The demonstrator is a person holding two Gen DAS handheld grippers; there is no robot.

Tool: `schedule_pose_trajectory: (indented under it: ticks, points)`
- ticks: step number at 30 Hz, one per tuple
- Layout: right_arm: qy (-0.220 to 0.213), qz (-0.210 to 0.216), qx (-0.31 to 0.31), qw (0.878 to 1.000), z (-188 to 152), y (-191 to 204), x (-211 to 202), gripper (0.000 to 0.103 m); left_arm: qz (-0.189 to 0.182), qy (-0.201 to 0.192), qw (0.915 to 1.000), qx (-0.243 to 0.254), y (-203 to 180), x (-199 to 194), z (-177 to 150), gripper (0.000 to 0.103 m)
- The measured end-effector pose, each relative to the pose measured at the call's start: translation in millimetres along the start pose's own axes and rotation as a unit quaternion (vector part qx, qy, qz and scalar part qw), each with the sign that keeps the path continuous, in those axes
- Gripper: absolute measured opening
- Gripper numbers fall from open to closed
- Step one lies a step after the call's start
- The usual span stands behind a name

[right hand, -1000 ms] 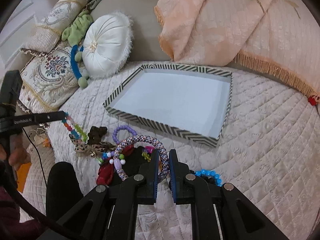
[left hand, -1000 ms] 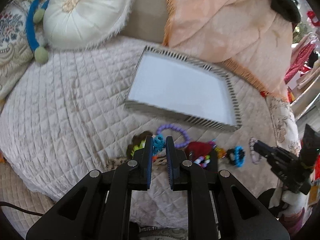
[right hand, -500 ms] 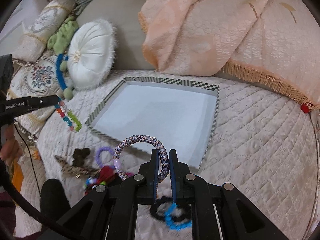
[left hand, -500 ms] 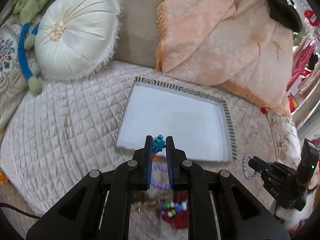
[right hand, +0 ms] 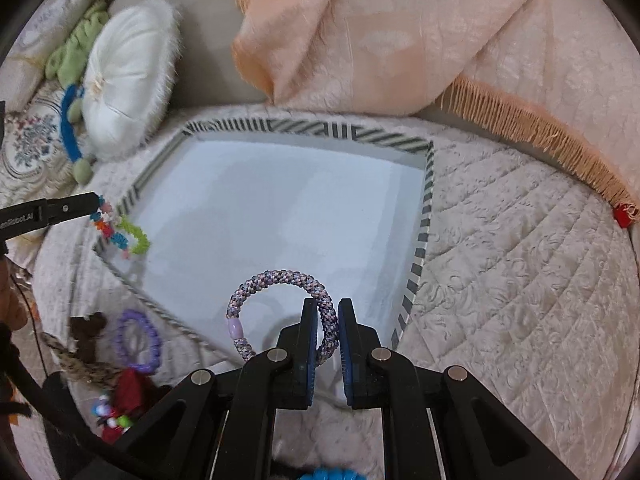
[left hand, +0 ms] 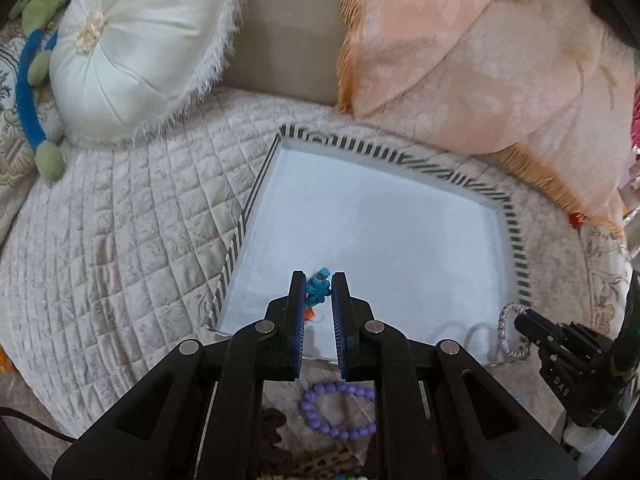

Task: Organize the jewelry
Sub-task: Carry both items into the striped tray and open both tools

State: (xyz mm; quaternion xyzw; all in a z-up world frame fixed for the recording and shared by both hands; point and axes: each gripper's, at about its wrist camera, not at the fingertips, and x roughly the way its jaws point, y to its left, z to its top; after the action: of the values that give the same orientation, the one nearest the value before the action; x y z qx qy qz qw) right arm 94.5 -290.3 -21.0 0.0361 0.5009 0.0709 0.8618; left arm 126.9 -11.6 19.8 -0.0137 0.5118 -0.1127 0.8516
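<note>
Sitting on a cream quilted bedspread (right hand: 512,264) is being seen a shallow rectangular tray (right hand: 427,216) with a smooth white floor and a black-and-white striped card rim. In the right wrist view the right gripper (right hand: 329,322) is being kept clamped on a woven rope bracelet of mauve, grey and pink strands (right hand: 276,280); its ring is standing nearly upright over the tray's near edge, arching toward 11 o'clock from the jaws, with a pale lilac tube bead at its 8 o'clock. The lower arc is being hidden behind the black fingers.

At 9 o'clock in that view the left gripper (right hand: 97,201) is being held over the tray's left corner, pinched on a multicoloured beaded strand (right hand: 122,232) of turquoise, orange, pink and lime pieces that is dangling toward 5 o'clock. In the left wrist view only a turquoise knot of it (left hand: 318,286) is being shown between the closed pads, the rest being hidden below them.

Lying loose on the quilt near 8 o'clock are a purple round-bead bracelet (right hand: 138,340) and a blurred heap of brown, red and coloured pieces (right hand: 112,392), hard to make out. A ruched white round satin cushion (right hand: 128,80) and a peach fringed blanket (right hand: 360,32) are being seen beyond the tray.
</note>
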Motion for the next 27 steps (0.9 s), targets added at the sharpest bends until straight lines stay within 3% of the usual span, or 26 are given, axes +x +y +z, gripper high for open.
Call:
schedule_pose_trajectory:
  ticks: [13, 20, 24, 27]
  points:
    - [0.026, -0.019, -0.008, 0.999, -0.5, -0.9, 40.1, 0.009, 0.023, 0.032, 0.9992, -0.003, 6.6, 46.3, -8.7, 0.012]
    - [0.021, 0.008, 0.011, 1.0, 0.4, 1.0, 29.9, 0.013, 0.026, 0.03, 0.9992, -0.002, 6.9, 45.2, -13.2, 0.013]
    - [0.002, 0.026, 0.024, 0.999, -6.8, -1.0, 7.9, 0.031, 0.011, 0.033, 0.9994, -0.002, 6.6, 36.6, -19.8, 0.037]
    - [-0.01, 0.032, 0.026, 0.999, -13.7, 1.7, -9.9, 0.031, 0.005, 0.032, 0.9995, -0.006, 8.0, 25.6, -26.3, 0.038]
